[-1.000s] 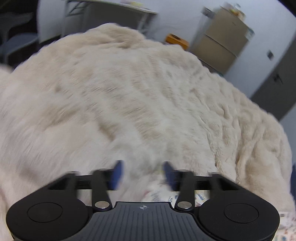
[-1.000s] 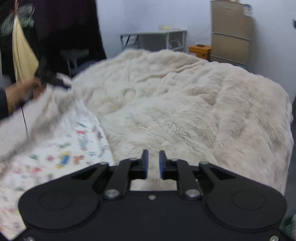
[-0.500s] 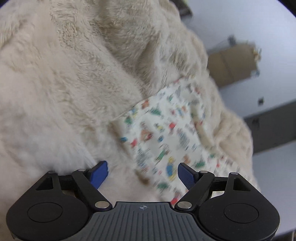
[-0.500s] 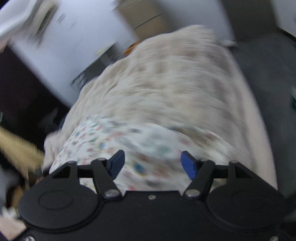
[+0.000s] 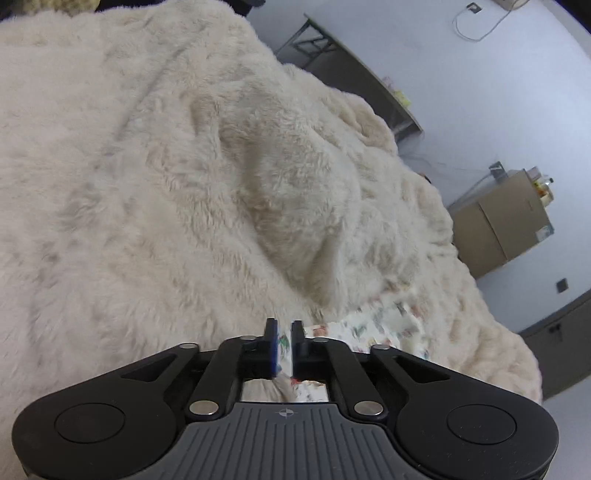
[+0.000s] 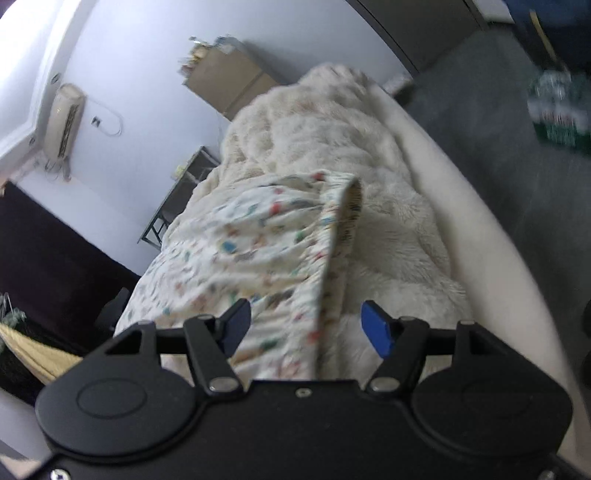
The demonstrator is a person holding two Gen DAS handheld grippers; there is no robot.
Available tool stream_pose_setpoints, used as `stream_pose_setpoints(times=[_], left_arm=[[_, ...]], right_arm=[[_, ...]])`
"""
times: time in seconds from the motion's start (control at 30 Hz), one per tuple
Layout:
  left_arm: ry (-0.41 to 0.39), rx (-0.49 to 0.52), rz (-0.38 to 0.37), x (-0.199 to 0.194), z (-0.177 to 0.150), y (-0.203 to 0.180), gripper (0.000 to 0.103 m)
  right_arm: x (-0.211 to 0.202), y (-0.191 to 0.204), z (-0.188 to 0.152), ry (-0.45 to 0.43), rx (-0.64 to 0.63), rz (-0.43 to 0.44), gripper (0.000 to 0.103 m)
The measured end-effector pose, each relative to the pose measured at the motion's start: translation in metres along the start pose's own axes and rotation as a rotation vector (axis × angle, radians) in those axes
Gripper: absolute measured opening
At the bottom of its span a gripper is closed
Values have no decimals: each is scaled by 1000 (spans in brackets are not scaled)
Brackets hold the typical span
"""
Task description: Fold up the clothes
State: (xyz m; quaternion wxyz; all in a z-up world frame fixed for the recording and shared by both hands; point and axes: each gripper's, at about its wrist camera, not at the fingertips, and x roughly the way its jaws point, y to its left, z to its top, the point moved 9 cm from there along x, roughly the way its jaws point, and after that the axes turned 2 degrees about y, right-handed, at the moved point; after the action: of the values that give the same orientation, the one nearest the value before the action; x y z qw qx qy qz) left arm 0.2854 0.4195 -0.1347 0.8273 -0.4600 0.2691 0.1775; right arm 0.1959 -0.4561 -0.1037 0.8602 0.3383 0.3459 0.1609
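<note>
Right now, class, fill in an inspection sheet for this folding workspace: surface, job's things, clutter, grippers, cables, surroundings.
Surface: cream fluffy blanket, rumpled into humps.
Job's things: printed garment lying creased on the blanket, one edge turned up.
Clutter: nothing seen on the blanket besides the garment.
Grippers: left gripper closing, jaws nearly together, printed cloth between them; right gripper open, garment edge between its jaws, untouched.
Cables: white wire looped on the wall.
Surroundings: brown cabinet, metal-frame table, wall air conditioner.

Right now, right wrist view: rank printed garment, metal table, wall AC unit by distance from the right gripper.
1. Printed garment: between the open right gripper jaws, on the fluffy blanket.
2. Metal table: left, beyond the bed.
3. Wall AC unit: upper left, on the far wall.
</note>
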Motion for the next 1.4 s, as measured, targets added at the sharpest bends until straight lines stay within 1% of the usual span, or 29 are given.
stream_pose_setpoints(times=[0.03, 0.07, 0.1, 0.13, 0.17, 0.2, 0.23, 0.27, 0.3, 0.33, 0.4, 0.43, 0.5, 0.53, 0.57, 0.6, 0.63, 0.67, 0.7, 0.73, 0.8, 0.83, 0.93, 1.07, 1.13, 1.17, 1.3, 1.4], left_arm=[[0, 1, -17, -9, -3, -2, 24], [2, 28, -39, -26, -8, -7, 38], [-2, 77, -59, -47, -16, -13, 49], [-14, 103, -68, -59, -21, -17, 53], [-27, 133, -83, -74, -29, -21, 61], [-50, 189, -115, -101, -44, -28, 68], [-72, 239, -146, -125, -60, -33, 71], [-88, 272, -167, -141, -72, -34, 77], [-105, 310, -196, -159, -86, -33, 80], [-114, 351, -220, -176, -99, -30, 80], [-106, 430, -231, -195, -113, -20, 81], [-105, 483, -215, -202, -116, -15, 81], [-117, 611, -111, -207, -112, -3, 83], [-134, 647, -37, -211, -107, 8, 84], [-148, 678, 53, -216, -99, 24, 86], [-154, 694, 134, -220, -92, 41, 86], [-145, 696, 182, -222, -88, 57, 86], [-127, 693, 244, -223, -83, 80, 86], [-108, 687, 283, -223, -80, 99, 86], [-81, 671, 281, -222, -80, 114, 86], [5, 633, 237, -216, -87, 148, 86], [23, 642, 245, -213, -90, 153, 86], [75, 710, 318, -196, -102, 162, 86], [60, 759, 300, -190, -107, 139, 86], [54, 773, 245, -194, -115, 124, 86], [52, 778, 232, -194, -116, 120, 86], [37, 786, 215, -195, -117, 113, 86], [24, 777, 204, -194, -114, 111, 86]], right_arm=[[-6, 12, -5, 2, -36, -1, 65], [-11, 24, -9, 3, -76, -7, 66], [-14, 32, -11, 3, -106, -12, 66], [-19, 41, -14, 1, -140, -16, 66], [-24, 53, -18, 1, -179, -17, 66], [-31, 64, -21, -7, -214, -12, 67], [-39, 73, -23, -24, -242, -4, 68], [-44, 79, -25, -35, -260, 0, 68], [-47, 85, -27, -36, -275, 2, 68], [-50, 95, -33, -29, -314, 11, 68], [-52, 108, -41, -15, -368, 14, 68], [-53, 119, -48, 0, -422, 10, 68], [-55, 139, -64, 24, -542, 4, 72], [-59, 147, -72, 35, -595, 3, 73], [-61, 152, -79, 44, -633, 2, 73], [-61, 157, -83, 51, -656, 2, 73], [-63, 165, -92, 68, -713, 0, 73], [-65, 171, -98, 82, -766, -3, 73], [-69, 174, -102, 87, -795, -9, 73], [-73, 177, -105, 92, -824, -16, 73], [-82, 180, -111, 102, -873, -35, 73], [-85, 180, -110, 102, -878, -47, 73], [-88, 174, -103, 85, -843, -60, 73], [-92, 172, -95, 61, -800, -61, 73], [-91, 166, -92, 61, -796, -69, 73], [-91, 166, -92, 61, -796, -70, 73], [-93, 166, -93, 63, -801, -69, 73], [-90, 165, -93, 67, -804, -85, 73]])
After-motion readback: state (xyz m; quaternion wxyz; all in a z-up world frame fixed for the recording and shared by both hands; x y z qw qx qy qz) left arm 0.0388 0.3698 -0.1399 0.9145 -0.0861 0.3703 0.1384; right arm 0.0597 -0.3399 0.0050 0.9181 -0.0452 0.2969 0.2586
